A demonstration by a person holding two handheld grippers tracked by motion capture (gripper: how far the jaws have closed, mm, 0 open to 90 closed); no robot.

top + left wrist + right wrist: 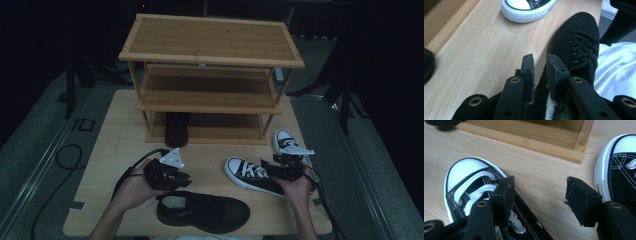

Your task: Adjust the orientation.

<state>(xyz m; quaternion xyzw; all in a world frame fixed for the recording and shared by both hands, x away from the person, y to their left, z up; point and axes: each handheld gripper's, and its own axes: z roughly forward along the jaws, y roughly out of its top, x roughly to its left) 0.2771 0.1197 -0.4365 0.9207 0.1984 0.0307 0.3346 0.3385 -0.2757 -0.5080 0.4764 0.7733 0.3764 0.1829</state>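
A black mesh lace-up shoe [210,212] lies near the table's front edge, toe to the right. My left gripper [182,180] is at its heel. In the left gripper view its jaws stand close together on the heel collar of the black shoe [576,32], so my left gripper [540,67] is shut on it. A black-and-white canvas sneaker [252,175] lies at the right. My right gripper [280,167] is over its rear. In the right gripper view my right gripper [541,195] is wide open, one jaw above the laces of the sneaker [466,177], the other above bare wood.
A three-tier bamboo shoe rack [210,40] stands at the back of the table [125,125], with a second black shoe [176,129] on its bottom shelf. A second canvas sneaker [287,142] lies just right of my right gripper. Cables trail off the left and right sides.
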